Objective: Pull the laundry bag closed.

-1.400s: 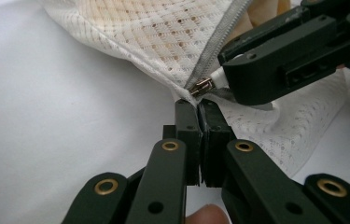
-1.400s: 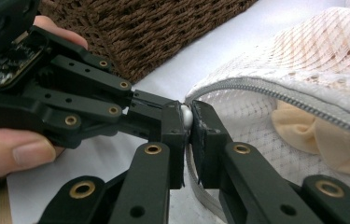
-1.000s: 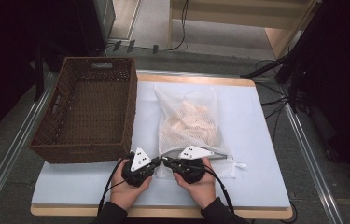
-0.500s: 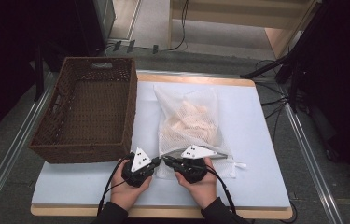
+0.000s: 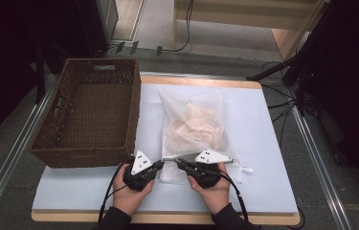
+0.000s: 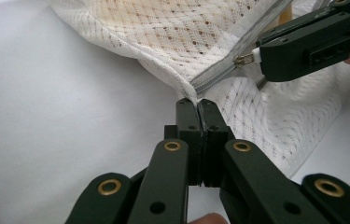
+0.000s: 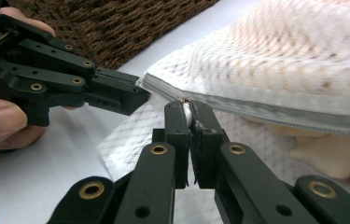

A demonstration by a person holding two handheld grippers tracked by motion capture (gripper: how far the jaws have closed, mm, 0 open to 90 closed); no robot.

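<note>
A white mesh laundry bag (image 5: 194, 127) with peach cloth inside lies on the white table top (image 5: 263, 143). Its grey zipper (image 5: 215, 159) runs along the near edge. My left gripper (image 5: 162, 164) is shut on the bag's corner (image 6: 189, 88) at the zipper's left end. Just to its right, my right gripper (image 5: 179, 163) is shut on the white zipper pull (image 7: 187, 111). In the left gripper view, the right gripper (image 6: 261, 56) holds the pull (image 6: 255, 52) at the zipper (image 6: 224, 70). In the right gripper view, the left gripper (image 7: 140, 99) sits close by on the left.
A brown wicker basket (image 5: 91, 158) with nothing in it stands left of the bag, its front wall close to my left hand. A white drawstring (image 5: 246, 169) trails from the bag's near right corner. Metal rails (image 5: 311, 143) and cables flank the table.
</note>
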